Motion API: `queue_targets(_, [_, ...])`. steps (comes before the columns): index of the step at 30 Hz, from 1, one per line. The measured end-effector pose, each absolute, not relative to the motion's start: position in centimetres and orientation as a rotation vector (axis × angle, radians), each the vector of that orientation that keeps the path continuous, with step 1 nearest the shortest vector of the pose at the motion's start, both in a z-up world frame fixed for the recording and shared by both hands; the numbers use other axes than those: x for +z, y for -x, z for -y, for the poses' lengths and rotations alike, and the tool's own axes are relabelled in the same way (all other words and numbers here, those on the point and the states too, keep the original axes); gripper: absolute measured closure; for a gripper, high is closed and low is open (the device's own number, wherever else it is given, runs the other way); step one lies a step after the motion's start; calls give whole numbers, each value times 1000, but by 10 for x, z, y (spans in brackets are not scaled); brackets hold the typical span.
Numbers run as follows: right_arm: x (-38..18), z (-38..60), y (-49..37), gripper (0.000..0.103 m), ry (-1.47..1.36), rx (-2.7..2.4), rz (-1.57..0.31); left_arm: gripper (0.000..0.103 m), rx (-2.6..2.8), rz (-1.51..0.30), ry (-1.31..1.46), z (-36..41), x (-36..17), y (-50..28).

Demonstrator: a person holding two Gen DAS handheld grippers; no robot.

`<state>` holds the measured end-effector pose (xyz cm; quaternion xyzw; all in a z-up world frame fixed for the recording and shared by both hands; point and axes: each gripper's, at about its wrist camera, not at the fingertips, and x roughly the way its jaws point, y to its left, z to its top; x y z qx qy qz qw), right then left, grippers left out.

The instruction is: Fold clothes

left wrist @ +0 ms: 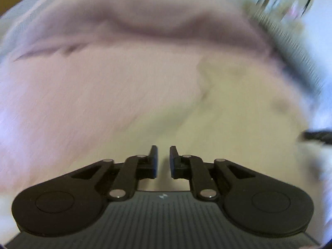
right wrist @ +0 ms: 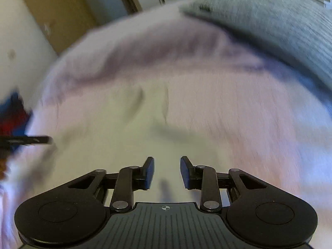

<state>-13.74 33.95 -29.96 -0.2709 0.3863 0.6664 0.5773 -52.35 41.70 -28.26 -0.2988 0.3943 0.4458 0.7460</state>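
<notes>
A pale pink garment [left wrist: 103,87] is spread flat and fills most of the left wrist view; it also fills the right wrist view [right wrist: 207,103], with a raised fold along its far edge. A cream patch [left wrist: 217,108] lies on or beside it. Both views are motion-blurred. My left gripper [left wrist: 164,155] hovers just above the cloth with a narrow gap between its blue pads [left wrist: 154,161] and nothing between them. My right gripper [right wrist: 167,166] is open wider over the cloth and empty. The left gripper's finger shows at the left edge of the right wrist view [right wrist: 31,140].
A grey ribbed knit garment [right wrist: 280,27] lies beyond the pink one at the far right; it also shows in the left wrist view [left wrist: 290,47]. A red and blue item [right wrist: 12,116] sits at the left edge. A wooden door [right wrist: 58,10] stands behind.
</notes>
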Motion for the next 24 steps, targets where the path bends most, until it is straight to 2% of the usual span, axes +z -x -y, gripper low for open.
queue_targets(3, [-319,-302,112,72,739,1327,-840,94,1269,-904,713,-408,-296,587])
queue_targets(6, [-305,-260,58,72,612,1135,-901,99,1501,-773,830,-393,-272,643])
queue_targets(9, [-272,-222,51,72,498,1131,-962,98,1364,-731,844,-363,-245,639])
queue_targets(13, [-256,-188,109,72,453,1331,-1044,97,1029,-722,869,-306,-239,590])
queue_targets(15, [-264,-177,148,72,527,1395,-1065,91,892,-747,868,-277,-250,566])
queue_targets(17, [-281,-154,181,72,661,1383,-1034,91,832,-835,849,-249,-269,553])
queue_targets(19, [-291,-119,197,72,732,1334,-997,92,841,-928,796,-215,-279,561])
queue_targets(22, [-287,-60,189,72,710,1218,-1113,100,872,-917,910,-176,-274,610])
queue_targets(24, [-283,-28,178,72,681,1133,-1211,88,935,-905,1029,-157,-265,639])
